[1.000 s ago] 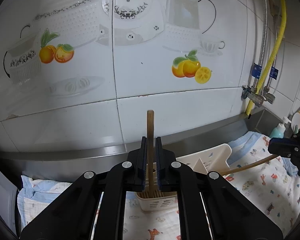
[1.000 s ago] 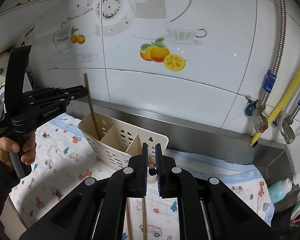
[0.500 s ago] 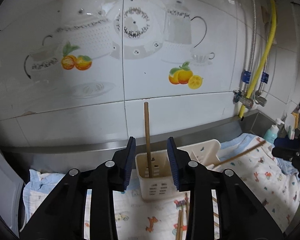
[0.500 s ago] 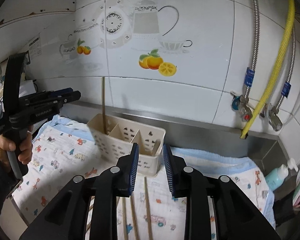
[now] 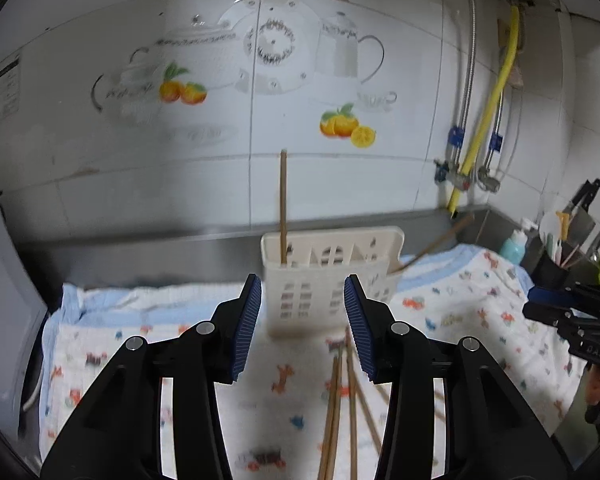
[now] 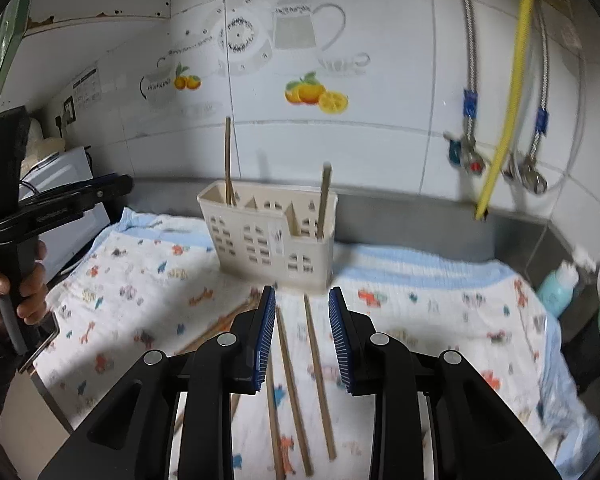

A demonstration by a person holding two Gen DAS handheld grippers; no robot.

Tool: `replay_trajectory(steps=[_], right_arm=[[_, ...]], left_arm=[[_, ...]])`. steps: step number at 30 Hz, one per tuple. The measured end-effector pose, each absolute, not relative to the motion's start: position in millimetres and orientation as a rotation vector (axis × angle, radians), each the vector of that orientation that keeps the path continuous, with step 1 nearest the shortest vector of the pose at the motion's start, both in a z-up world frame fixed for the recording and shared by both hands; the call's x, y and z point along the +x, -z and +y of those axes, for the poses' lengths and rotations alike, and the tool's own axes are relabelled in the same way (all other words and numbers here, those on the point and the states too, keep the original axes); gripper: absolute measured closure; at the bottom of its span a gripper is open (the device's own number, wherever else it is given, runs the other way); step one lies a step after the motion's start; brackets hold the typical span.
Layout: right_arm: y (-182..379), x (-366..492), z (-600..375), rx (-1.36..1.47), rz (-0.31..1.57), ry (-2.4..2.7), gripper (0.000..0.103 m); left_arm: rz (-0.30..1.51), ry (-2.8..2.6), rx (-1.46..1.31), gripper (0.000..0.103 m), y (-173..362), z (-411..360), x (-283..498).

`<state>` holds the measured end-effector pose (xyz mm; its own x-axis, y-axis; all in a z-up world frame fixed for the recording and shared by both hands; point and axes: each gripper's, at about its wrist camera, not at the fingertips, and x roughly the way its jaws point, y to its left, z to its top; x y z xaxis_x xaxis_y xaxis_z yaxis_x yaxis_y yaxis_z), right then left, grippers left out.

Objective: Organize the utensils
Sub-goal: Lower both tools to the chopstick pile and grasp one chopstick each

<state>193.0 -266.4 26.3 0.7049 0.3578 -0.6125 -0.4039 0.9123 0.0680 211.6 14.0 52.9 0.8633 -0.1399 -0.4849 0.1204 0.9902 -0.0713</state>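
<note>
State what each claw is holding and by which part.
Nothing: the left claw and right claw are open and empty; two brown wooden chopsticks stand in the cream plastic caddy.

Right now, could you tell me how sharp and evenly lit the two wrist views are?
Left wrist view: motion-blurred cloth and utensil caddy, dark vignetted corners. Right wrist view: sharper caddy, smeared hoses at right; fisheye bends the tile lines in both.

Both wrist cams face tiled wall (image 5: 260, 168), near counter; left views from left, right from right; shared: caddy (image 5: 328, 280) (image 6: 276, 236).
</note>
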Motion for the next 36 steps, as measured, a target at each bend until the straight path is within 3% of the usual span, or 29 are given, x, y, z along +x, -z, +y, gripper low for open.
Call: replay_trajectory(steps=[20,31,36], right_arm=[[75,158,-291,-0.074,0.811,-0.393,0.076],[114,173,-288,-0.097,0.887,-0.396,0.080],[125,181,-290,-0.100,0.910,-0.390,0.082]], left_arm=[[0.751,0.137,-0.068,0.059,66,20,154],[0.836,0.144,-0.061,0.060,103,17,150],[0.863,0.155,-0.061,0.070,114,16,153]])
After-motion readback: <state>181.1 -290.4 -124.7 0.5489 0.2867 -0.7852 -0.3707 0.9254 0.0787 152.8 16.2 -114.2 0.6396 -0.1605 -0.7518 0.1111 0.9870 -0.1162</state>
